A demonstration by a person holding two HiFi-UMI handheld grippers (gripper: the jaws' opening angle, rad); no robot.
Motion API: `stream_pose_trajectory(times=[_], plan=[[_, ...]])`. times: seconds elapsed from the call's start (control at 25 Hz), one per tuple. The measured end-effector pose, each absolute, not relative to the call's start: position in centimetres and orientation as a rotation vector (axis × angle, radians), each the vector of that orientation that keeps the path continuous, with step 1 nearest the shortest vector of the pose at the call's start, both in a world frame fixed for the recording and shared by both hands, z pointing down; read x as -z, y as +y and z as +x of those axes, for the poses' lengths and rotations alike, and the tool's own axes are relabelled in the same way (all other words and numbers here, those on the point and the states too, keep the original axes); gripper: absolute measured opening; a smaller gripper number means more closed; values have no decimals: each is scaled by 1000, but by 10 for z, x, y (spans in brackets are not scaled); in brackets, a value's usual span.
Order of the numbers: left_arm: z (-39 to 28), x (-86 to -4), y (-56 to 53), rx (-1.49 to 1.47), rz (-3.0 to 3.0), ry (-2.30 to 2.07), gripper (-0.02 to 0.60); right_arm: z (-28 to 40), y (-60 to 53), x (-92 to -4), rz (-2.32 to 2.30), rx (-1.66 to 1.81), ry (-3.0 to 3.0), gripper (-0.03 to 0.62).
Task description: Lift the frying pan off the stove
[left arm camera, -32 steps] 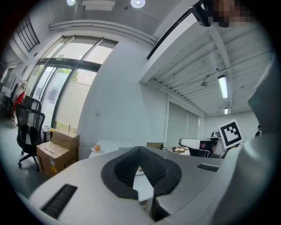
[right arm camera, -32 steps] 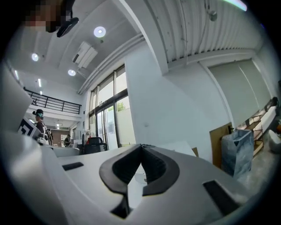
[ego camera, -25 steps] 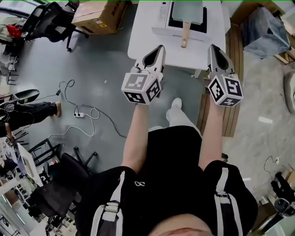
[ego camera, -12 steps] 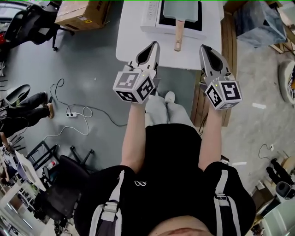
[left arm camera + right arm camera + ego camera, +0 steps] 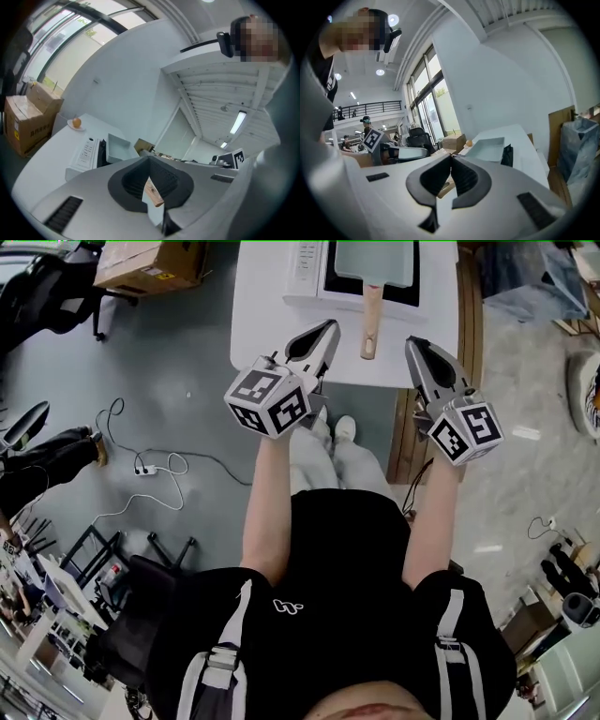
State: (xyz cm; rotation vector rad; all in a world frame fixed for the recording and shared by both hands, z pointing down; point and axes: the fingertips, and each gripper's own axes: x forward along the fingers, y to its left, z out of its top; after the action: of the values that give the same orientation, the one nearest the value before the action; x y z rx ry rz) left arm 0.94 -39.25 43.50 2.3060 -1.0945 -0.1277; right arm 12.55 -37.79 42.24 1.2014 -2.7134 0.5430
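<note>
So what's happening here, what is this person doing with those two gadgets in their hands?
A person stands at a white table holding a two-jaw gripper in each hand. On it sits a white stove with a pale square frying pan on top, its wooden handle pointing toward the person. The left gripper and right gripper hover on either side of that handle, both shut and empty. The pan is not yet lifted.
</note>
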Motion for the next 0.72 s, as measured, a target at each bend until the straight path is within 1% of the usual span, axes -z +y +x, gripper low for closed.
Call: stream_pose_trajectory(times=[0.12, 0.2, 0.24, 0.28, 0.32, 0.36, 0.44, 0.48, 0.52, 0.56, 0.6, 0.64, 0.72], plan=[[10, -448, -400, 199, 2228, -950, 3, 117, -377, -433, 1104, -642, -2729, 2], [16, -461, -404, 184, 2193, -867, 3, 114, -377, -439, 1048, -700, -2727, 2], [21, -466, -405, 168, 2183, -827, 3, 114, -377, -443, 1021, -733, -2725, 24], [26, -470, -406, 159, 2175, -786, 3, 113, -377, -447, 994, -768, -2724, 91], [31, -472, -406, 161, 2167, -745, 12, 112, -377, -451, 973, -804, -2724, 115], [36, -473, -405, 173, 2158, -705, 41, 112, -376, -455, 959, -840, -2726, 116], [42, -475, -405, 192, 2140, -634, 49, 111, -377, -461, 938, -911, -2732, 115], [44, -477, -405, 189, 2134, -607, 95, 111, -378, -465, 924, -938, -2730, 116], [46, -480, -406, 178, 2129, -583, 123, 110, -378, -469, 907, -963, -2726, 117], [48, -484, -407, 165, 2124, -561, 138, 109, -379, -472, 885, -993, -2724, 117], [50, -487, -407, 154, 2119, -541, 167, 107, -378, -475, 857, -1032, -2725, 147], [52, -489, -409, 151, 2112, -522, 172, 104, -378, -479, 825, -1080, -2730, 186], [57, -490, -412, 168, 2091, -491, 172, 99, -376, -484, 768, -1187, -2744, 194]])
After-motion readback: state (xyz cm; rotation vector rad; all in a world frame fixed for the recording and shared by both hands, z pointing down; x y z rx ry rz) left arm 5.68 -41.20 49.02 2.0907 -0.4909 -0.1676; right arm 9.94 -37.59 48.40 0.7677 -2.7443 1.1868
